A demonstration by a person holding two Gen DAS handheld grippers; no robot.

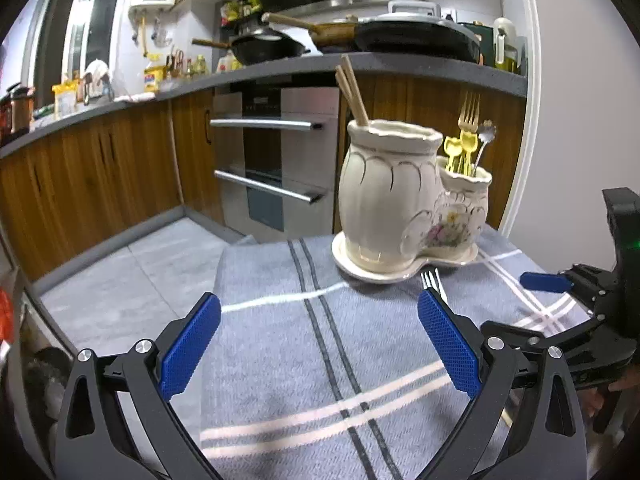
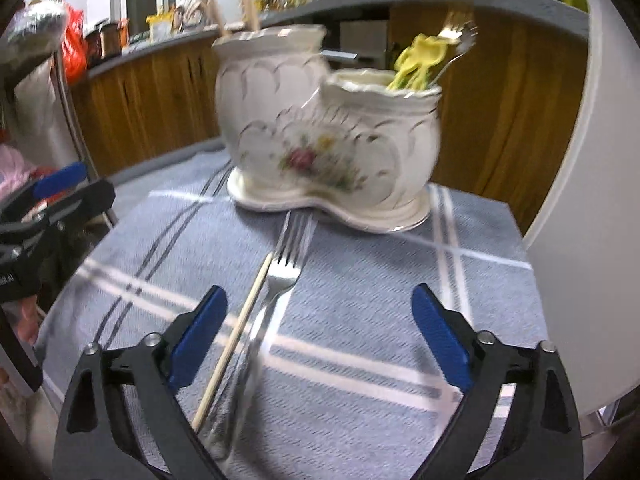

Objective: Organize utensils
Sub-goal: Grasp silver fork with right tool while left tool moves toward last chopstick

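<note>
A cream ceramic double utensil holder [image 1: 400,196] stands on a blue striped cloth [image 1: 320,360]. Its tall pot holds wooden chopsticks [image 1: 352,92]; its small pot holds gold and yellow forks [image 1: 466,140]. In the right wrist view the holder [image 2: 320,128] is just ahead, and a silver fork [image 2: 280,276] and one wooden chopstick [image 2: 236,340] lie on the cloth between my open right gripper's [image 2: 320,328] fingers. The fork tines [image 1: 432,280] show by my open, empty left gripper [image 1: 320,340]. The right gripper [image 1: 560,284] shows at the right edge.
The table's left edge drops to a grey tiled floor [image 1: 132,280]. Wooden cabinets and an oven [image 1: 276,160] stand behind, under a counter with pans [image 1: 400,36]. A white wall [image 2: 580,200] is at the right. The left gripper [image 2: 56,196] sits at the table's left.
</note>
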